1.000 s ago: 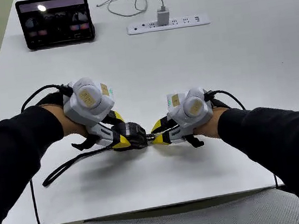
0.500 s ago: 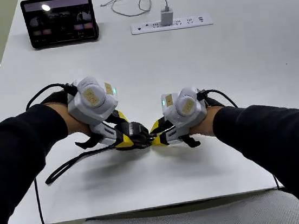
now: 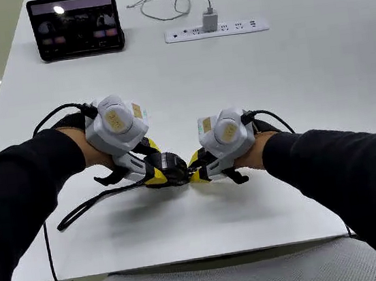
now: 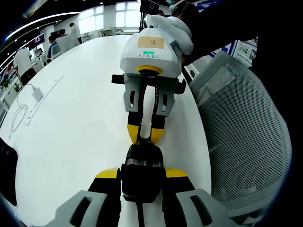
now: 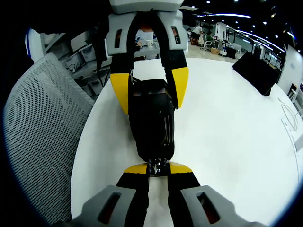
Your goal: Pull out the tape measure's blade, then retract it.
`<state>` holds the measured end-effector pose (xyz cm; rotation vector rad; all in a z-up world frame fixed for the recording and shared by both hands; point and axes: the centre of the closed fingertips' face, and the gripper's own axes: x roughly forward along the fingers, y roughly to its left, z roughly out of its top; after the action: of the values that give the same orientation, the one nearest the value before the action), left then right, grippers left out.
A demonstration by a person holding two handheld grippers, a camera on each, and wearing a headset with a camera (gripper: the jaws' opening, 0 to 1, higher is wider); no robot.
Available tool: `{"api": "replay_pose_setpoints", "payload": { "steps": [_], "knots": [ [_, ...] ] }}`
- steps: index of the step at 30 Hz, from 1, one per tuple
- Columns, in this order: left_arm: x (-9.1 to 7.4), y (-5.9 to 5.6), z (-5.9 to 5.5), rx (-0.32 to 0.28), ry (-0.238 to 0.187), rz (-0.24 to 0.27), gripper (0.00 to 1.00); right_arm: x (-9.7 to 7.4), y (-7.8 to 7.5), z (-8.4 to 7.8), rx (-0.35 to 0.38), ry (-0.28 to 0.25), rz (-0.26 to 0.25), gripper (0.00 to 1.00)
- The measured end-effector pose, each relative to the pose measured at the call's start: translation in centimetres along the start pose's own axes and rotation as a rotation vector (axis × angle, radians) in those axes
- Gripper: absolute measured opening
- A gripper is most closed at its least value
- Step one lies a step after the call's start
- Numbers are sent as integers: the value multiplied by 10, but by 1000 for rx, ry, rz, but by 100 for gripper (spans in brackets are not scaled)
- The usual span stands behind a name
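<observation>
while the left gripper [image 3: 155, 164] clamps the tape measure [image 3: 172, 168] and the right gripper [image 3: 193, 169] pinches its hook [image 5: 158, 165], pull-out and retraction both look not yet done

Tape measure [image 3: 169, 167]: small glossy black case, grooves on one face. The yellow tips of the left gripper [image 3: 154, 165] clamp the case by its sides, mouth pointing at the right gripper [image 3: 194, 169]. Blade is in the case, only the metal hook [image 5: 158, 165] is out, sitting right at the mouth and pinched between the right gripper's tips. Sits low over the white table [image 3: 185, 230] near its front edge; can't tell if it touches
</observation>
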<state>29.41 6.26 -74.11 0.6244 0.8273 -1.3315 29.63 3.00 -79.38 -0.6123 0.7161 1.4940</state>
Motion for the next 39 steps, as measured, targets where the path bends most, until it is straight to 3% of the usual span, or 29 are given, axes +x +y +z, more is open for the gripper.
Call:
{"api": "replay_pose_setpoints", "payload": {
  "steps": [39],
  "knots": [
    [2,1,1,-7,-2,4,29,-11,-1,-16,-11,51,-16,9]
  ]
}}
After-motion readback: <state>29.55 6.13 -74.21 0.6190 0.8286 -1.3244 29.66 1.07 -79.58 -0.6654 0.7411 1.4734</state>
